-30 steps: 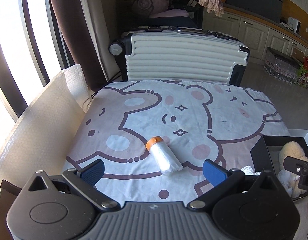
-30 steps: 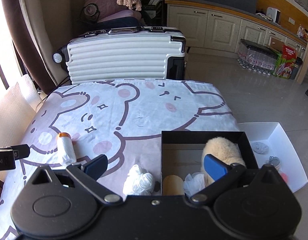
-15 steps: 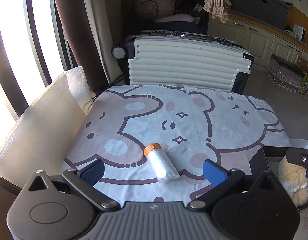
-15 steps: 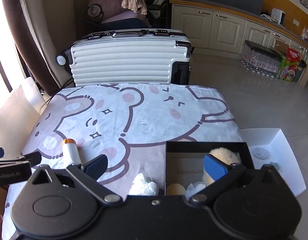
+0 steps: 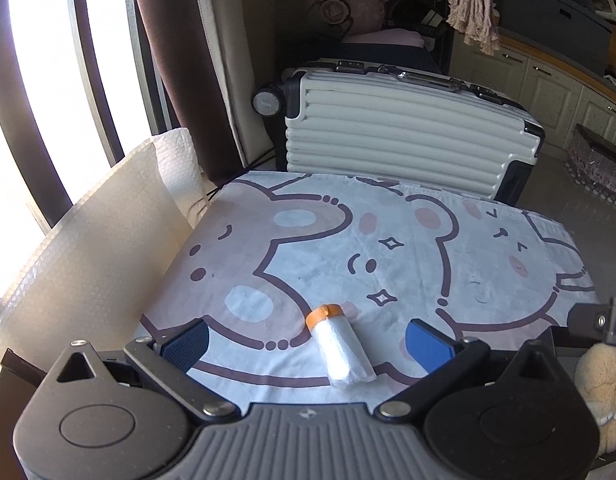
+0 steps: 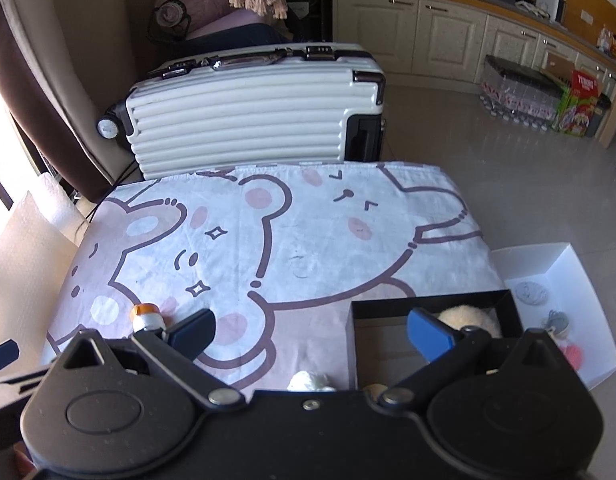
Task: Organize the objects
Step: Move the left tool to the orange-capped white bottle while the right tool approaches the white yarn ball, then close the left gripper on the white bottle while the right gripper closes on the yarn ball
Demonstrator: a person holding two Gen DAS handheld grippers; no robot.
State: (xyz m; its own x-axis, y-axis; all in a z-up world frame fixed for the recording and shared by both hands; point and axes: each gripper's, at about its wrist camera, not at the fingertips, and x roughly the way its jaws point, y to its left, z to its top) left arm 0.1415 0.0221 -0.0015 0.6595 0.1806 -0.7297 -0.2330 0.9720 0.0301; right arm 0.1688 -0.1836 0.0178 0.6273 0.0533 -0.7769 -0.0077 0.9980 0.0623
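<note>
A white roll of bags with an orange cap point(image 5: 339, 350) lies on the bear-print tablecloth point(image 5: 387, 248), just ahead of my open, empty left gripper point(image 5: 308, 344). Its cap also peeks out in the right wrist view point(image 6: 146, 314). My right gripper point(image 6: 311, 330) is open and empty above the near edge of a black box point(image 6: 427, 304) that holds a beige plush toy point(image 6: 467, 316). The plush also shows at the right edge of the left wrist view point(image 5: 599, 376). A white fluffy ball point(image 6: 309, 382) lies on the cloth left of the box.
A white ribbed suitcase point(image 5: 403, 136) stands beyond the table's far edge. A bubble-wrap roll point(image 5: 88, 264) leans at the table's left side. A white tray point(image 6: 563, 304) with small items sits to the right of the black box. Kitchen cabinets point(image 6: 447, 36) line the back wall.
Both grippers have pulled back and risen; the roll, the box and the white ball now sit lower and nearer the grippers in view. Both stay open.
</note>
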